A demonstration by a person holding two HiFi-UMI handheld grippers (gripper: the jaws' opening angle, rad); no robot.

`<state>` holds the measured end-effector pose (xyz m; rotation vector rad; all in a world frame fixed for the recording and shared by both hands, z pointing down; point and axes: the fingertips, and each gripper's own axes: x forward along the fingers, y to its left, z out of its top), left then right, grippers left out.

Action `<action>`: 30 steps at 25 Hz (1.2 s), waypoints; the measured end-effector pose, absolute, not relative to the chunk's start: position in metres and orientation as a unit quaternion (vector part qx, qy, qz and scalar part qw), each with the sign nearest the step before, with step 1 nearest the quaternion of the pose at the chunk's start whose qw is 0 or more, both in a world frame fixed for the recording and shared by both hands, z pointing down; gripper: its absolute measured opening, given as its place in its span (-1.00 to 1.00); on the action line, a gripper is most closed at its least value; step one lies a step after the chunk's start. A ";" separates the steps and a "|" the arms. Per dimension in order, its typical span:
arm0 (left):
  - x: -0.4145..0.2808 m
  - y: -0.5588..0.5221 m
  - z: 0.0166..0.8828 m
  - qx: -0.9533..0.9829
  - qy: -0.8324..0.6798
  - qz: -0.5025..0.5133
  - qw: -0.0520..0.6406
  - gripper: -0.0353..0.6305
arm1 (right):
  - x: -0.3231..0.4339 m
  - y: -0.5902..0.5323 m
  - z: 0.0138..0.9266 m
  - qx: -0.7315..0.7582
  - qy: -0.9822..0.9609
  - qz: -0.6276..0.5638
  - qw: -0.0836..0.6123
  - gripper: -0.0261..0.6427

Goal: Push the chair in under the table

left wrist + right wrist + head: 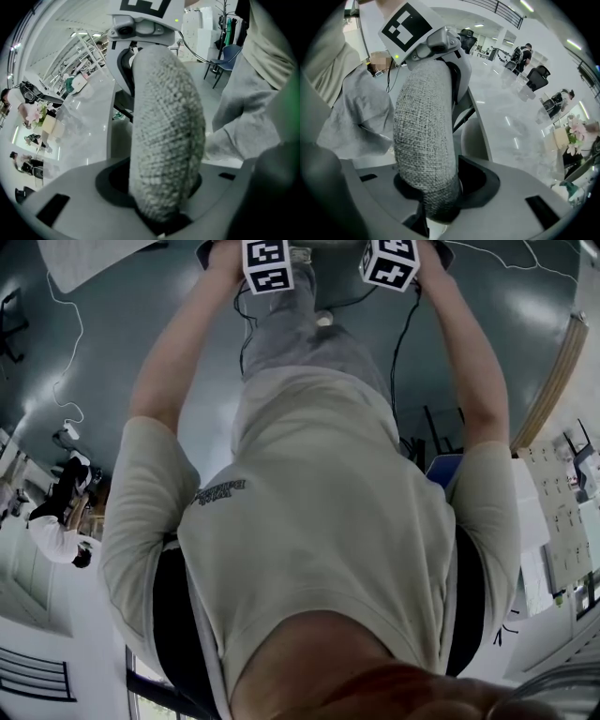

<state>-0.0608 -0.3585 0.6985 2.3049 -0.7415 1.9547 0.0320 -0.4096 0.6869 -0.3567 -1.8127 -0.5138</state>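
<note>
The chair's grey woven backrest (168, 126) runs up from between the jaws of my left gripper (161, 213), which is shut on its top edge. The right gripper view has the same backrest (424, 131) filling my right gripper (436, 211), also shut on it. Each view shows the other gripper's marker cube (145, 5) (405, 26) further along the backrest. The white marble table (89, 126) (511, 117) lies just beyond the chair. In the head view only the two marker cubes (267, 263) (389, 261) show at the ends of the arms; jaws and chair are hidden.
The person's grey trousers (248, 108) stand close behind the chair. A blue chair (229, 51) is behind. Flowers (576, 131) and small items (77, 82) sit on the table. People (522, 54) and dark office chairs (536, 77) are at its far end.
</note>
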 end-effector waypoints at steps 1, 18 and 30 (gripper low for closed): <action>-0.059 -0.363 0.698 0.741 -0.241 0.627 0.017 -0.47 | 0.033 -0.414 0.686 -0.157 -0.772 -0.221 0.575 -0.46; -0.046 -0.367 0.700 0.764 -0.234 0.598 0.060 -0.41 | 0.040 -0.431 0.678 -0.199 -0.757 -0.202 0.589 -0.39; -0.042 -0.354 0.610 0.811 -0.240 0.515 0.141 -0.41 | 0.058 -0.427 0.611 -0.171 -0.767 -0.154 0.598 -0.40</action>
